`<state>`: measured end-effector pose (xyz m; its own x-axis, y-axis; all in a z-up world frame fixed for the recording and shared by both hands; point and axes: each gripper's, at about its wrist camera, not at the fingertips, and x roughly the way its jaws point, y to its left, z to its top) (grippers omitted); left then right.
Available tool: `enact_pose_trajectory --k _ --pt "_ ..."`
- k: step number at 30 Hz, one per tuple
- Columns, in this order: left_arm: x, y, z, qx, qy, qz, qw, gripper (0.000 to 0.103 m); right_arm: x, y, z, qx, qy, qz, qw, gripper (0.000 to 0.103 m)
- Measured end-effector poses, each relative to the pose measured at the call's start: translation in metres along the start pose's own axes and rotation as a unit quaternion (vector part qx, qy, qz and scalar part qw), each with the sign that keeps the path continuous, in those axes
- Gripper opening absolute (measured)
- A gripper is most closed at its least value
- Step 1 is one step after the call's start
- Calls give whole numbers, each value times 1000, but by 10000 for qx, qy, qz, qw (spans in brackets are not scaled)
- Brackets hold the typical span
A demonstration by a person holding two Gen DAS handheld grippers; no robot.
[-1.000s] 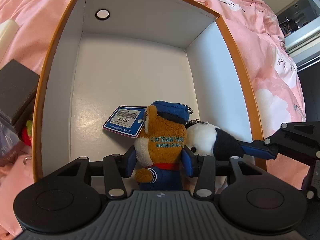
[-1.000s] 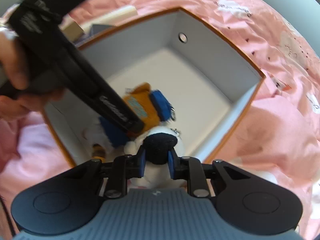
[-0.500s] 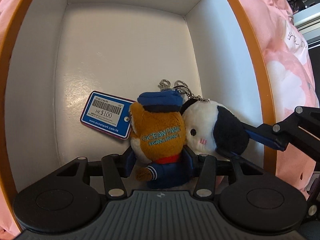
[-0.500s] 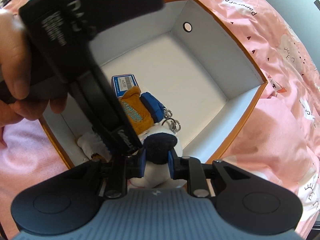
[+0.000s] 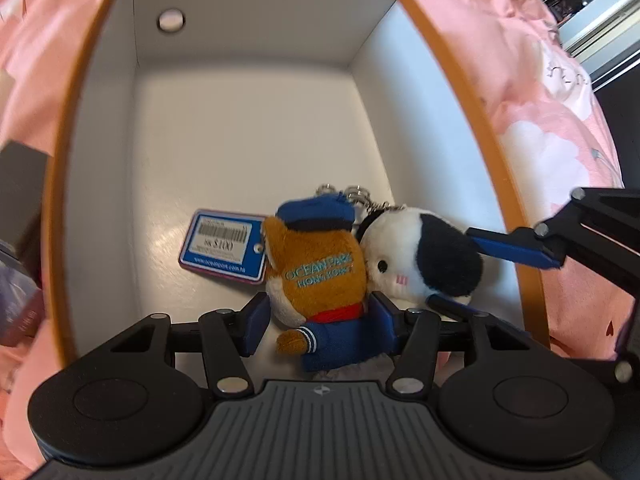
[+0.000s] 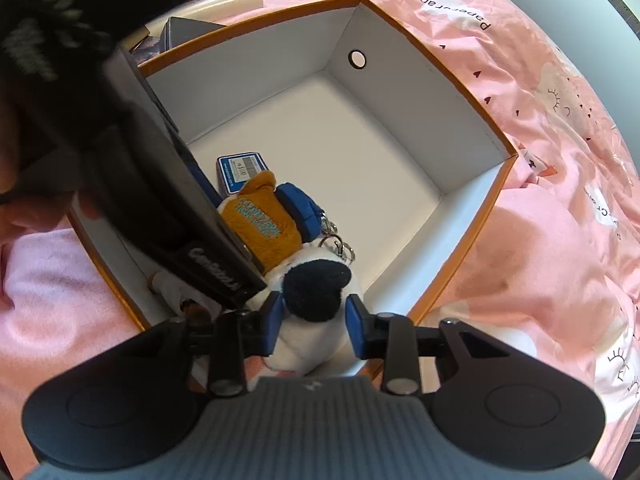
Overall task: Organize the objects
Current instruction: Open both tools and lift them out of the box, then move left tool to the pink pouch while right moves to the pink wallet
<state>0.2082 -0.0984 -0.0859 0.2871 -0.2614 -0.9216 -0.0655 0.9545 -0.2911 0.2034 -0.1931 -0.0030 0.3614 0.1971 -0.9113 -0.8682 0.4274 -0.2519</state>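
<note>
Left tongs [image 5: 316, 322] spread around the sailor plush [image 5: 320, 276], right tongs [image 6: 314, 326] loose beside the panda plush [image 6: 316, 304], both inside the box [image 6: 460, 92]; I judge withdrawal remains.

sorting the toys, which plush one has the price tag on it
The brown plush in the blue cap and sailor suit; its blue tag lies beside it. The black-and-white plush shows none.

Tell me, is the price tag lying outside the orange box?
No. The blue price tag lies on the white floor inside the orange box, beside the brown plush.
</note>
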Motion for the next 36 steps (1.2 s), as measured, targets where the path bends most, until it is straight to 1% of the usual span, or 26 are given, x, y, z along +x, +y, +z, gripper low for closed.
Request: enact_pose_trajectory --k 1,4,5,6,7,9,10,12,14,15,18,21,24,28,31,33,34,36 --pt "-4 -2 -2 72 -104 26 9999 64 -1 1 0 5 -12 -6 10000 44" --pt "-18 -1 -7 204 -488 97 9986 64 -7 3 2 6 -15 -65 10000 45" --pt "-26 -3 -11 237 -673 108 9974 64 -10 3 2 30 -38 -98 9999 46" --pt "-33 -5 -16 301 -868 104 9957 64 -14 0 -6 66 -69 -114 9999 46" --pt "-39 -7 -20 370 -1045 112 9938 64 -19 -1 -7 148 -108 -138 9997 47" --pt "-56 -10 -28 504 -1377 94 9891 64 -14 -23 -19 366 -159 -226 9989 49" --pt "-59 -19 -29 567 -1536 68 9865 64 -19 -16 -20 502 -205 -296 9981 52" --pt "-74 -18 -39 692 -1832 -1 9806 64 -23 -12 -19 804 -355 -451 9951 54" --pt "-88 -18 -44 829 -2040 -68 9754 64 -24 -4 -20 1130 -521 -650 9901 54" --pt "-94 -17 -47 860 -2096 -114 9739 64 -36 0 -21 1328 -629 -726 9865 55" --pt "-113 -7 -54 904 -2217 -259 9706 64 -67 21 -23 1815 -1044 -764 9748 55" --pt "-130 6 -65 899 -2389 -236 9666 62 -72 43 -21 2098 -1473 -735 9638 55" --pt "-140 24 -77 899 -2420 -277 9657 60 -82 68 -17 2269 -1822 -692 9542 55" --pt "-146 48 -88 792 -2292 -291 9697 58 -90 101 -15 2489 -2051 -648 9443 54" --pt "-145 68 -94 622 -2092 -207 9757 54 -83 121 -9 2699 -2060 -495 9393 50" --pt "-141 82 -97 451 -1900 -127 9807 52 -76 135 -4 2781 -2034 -470 9376 47" --pt "-139 88 -99 392 -1812 -106 9826 52 -73 141 -1 2800 -2003 -474 9377 44" --pt "-132 100 -103 273 -1611 -75 9865 52 -63 156 5 2800 -1900 -427 9401 43"
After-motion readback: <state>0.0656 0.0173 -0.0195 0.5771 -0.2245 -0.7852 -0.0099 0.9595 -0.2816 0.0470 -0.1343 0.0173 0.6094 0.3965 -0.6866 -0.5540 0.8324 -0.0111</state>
